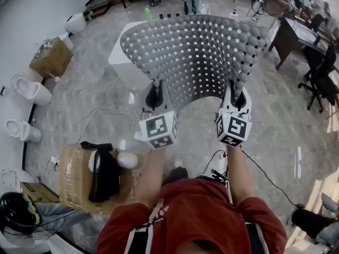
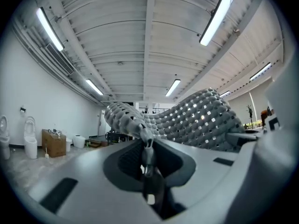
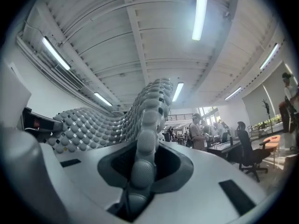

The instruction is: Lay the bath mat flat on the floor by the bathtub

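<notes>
A grey bath mat (image 1: 196, 52) with a bumpy, perforated surface hangs spread out in the air between both grippers, curving away from me. My left gripper (image 1: 155, 95) is shut on the mat's near left edge, and the pinched edge (image 2: 147, 146) shows between its jaws in the left gripper view. The right gripper (image 1: 239, 98) is shut on the near right edge, where a row of the mat's (image 3: 145, 139) bumps runs down into its jaws. Behind the mat, partly hidden, stands the white bathtub (image 1: 121, 57).
Two white toilets (image 1: 29, 89) and a cardboard box (image 1: 51, 57) stand along the left wall. A box with a black device (image 1: 100, 173) lies at my left foot. Cables (image 1: 100, 112) trail over the marbled floor. A desk and office chairs (image 1: 318, 67) stand at the right.
</notes>
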`<action>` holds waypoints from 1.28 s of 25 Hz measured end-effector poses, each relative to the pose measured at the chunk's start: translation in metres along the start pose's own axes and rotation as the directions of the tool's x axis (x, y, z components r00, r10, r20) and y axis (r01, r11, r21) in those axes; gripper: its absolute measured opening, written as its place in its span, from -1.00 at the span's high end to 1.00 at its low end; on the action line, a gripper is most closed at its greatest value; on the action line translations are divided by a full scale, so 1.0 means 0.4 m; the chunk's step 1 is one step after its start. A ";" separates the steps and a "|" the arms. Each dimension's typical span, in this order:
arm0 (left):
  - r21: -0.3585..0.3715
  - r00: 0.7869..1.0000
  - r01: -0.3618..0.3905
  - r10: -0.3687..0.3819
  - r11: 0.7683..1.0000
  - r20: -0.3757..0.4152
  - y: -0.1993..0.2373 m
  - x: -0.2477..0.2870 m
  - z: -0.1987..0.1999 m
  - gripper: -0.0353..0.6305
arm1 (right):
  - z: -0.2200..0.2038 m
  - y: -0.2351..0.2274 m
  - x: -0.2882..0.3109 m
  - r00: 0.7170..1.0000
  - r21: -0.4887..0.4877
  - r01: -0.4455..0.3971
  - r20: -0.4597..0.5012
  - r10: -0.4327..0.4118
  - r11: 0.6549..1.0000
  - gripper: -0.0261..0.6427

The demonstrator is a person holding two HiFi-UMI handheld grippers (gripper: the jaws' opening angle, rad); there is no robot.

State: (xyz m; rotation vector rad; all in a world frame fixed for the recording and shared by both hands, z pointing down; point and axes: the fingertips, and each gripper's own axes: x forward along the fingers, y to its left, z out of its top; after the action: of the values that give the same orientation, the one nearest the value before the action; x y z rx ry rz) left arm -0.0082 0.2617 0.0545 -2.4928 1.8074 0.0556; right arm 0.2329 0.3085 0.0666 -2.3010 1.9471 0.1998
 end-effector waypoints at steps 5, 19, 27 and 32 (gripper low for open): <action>-0.010 1.000 -0.010 0.010 1.000 -0.020 0.037 0.018 -0.035 0.71 | -0.031 0.033 0.028 1.000 0.011 -0.016 -0.016 0.016 1.000 0.67; -0.047 0.998 -0.038 0.035 0.998 -0.056 0.281 0.089 -0.102 0.71 | -0.121 0.249 0.133 0.995 0.020 -0.069 -0.068 0.070 0.997 0.66; -0.047 0.995 -0.005 0.000 0.999 -0.104 0.334 0.139 -0.154 0.72 | -0.178 0.292 0.177 0.991 0.030 -0.049 -0.123 0.052 0.998 0.65; -0.048 0.992 -0.015 0.009 0.999 -0.129 0.352 0.182 -0.177 0.72 | -0.211 0.309 0.224 0.986 0.028 -0.069 -0.148 0.072 0.997 0.65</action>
State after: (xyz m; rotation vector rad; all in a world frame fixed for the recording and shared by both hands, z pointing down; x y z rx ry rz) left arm -0.1200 0.1441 0.1164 -2.5750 1.8907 -0.0621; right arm 0.1278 0.1866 0.1327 -2.2952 2.0909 0.0120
